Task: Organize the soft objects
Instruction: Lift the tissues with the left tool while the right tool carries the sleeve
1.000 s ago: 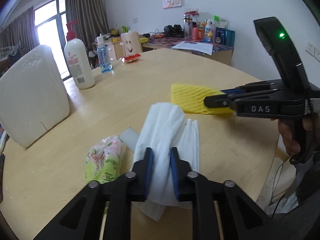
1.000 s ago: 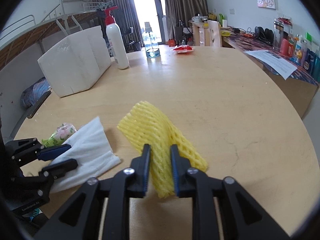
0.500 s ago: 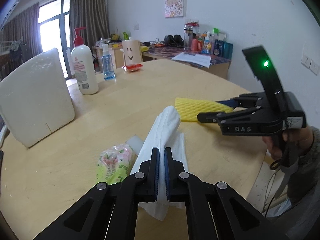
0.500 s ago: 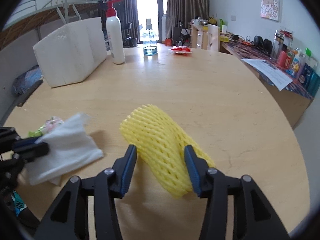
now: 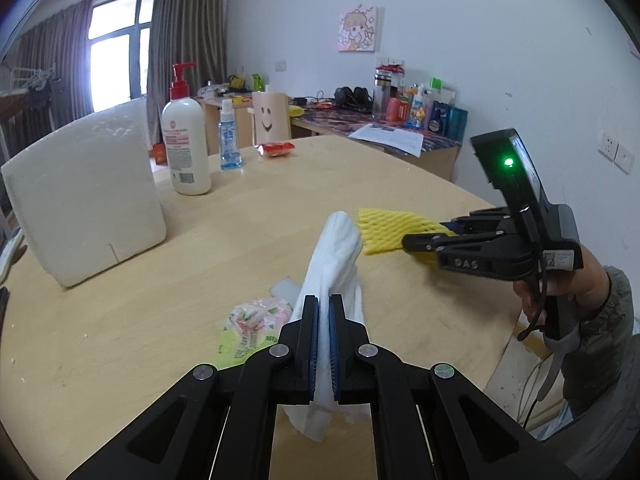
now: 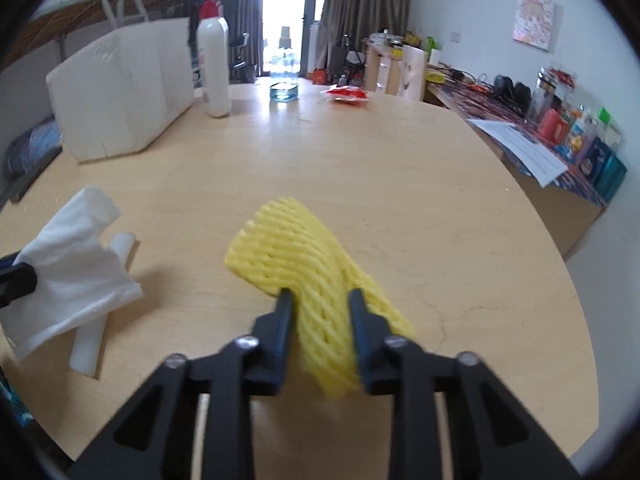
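Ribbed yellow foam net, crumpled white tissue

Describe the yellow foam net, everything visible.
The yellow foam net is a soft mesh sleeve of diamond-pattern foam, flattened and curved like a half tube. Its near end sits between the fingers of the right gripper, whose jaws have just been closing and now pinch it. The far end arches forward over the wooden table. It is apart from the white cloth. In the left wrist view it shows as a flat yellow sheet.

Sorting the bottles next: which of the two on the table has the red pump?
The tall white bottle, beside the foam block; the small blue spray bottle has a clear cap.
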The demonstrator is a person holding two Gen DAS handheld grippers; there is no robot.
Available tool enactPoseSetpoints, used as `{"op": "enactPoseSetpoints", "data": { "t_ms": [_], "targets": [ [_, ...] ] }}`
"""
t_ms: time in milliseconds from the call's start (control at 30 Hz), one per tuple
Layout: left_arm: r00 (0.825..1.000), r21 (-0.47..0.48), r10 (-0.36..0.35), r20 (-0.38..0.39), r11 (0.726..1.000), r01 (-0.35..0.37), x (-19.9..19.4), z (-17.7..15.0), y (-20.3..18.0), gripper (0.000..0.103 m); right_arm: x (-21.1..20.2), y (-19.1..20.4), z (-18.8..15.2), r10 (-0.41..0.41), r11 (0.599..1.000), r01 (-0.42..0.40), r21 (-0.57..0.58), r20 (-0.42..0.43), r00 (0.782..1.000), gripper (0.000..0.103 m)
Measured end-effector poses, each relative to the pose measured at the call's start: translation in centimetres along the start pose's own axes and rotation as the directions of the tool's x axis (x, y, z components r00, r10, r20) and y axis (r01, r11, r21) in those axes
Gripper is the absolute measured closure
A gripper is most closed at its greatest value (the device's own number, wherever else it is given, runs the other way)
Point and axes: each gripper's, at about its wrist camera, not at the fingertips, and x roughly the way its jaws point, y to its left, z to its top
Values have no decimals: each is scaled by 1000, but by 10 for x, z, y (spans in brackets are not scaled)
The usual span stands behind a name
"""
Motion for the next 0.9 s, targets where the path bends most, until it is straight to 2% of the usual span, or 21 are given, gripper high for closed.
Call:
{"op": "enactPoseSetpoints", "data": {
  "t_ms": [33,133,400,600,900],
  "targets": [
    [1000,-3,-7,3,1000,7,-1,1,0,98,-1,-3,0,17,1000,-17,14,4,1000,80],
    [1000,-5,-19,22,1000,19,-5,8,0,98,-8,-8,-1,46,998,-47,47,24,999,80],
    [995,8,2,100,1000,-3,-24,30,-3,98,-44,-9,5,85,990,-100,102,140,986,80],
    [988,18,24,149,999,-27,-37,41,-7,98,-71,-10,3,84,982,-119,150,221,972,80],
    [972,19,56,226,998,-62,-62,49,-6,98,-97,-4,5,84,980,-133,149,298,951,80]
  ]
}}
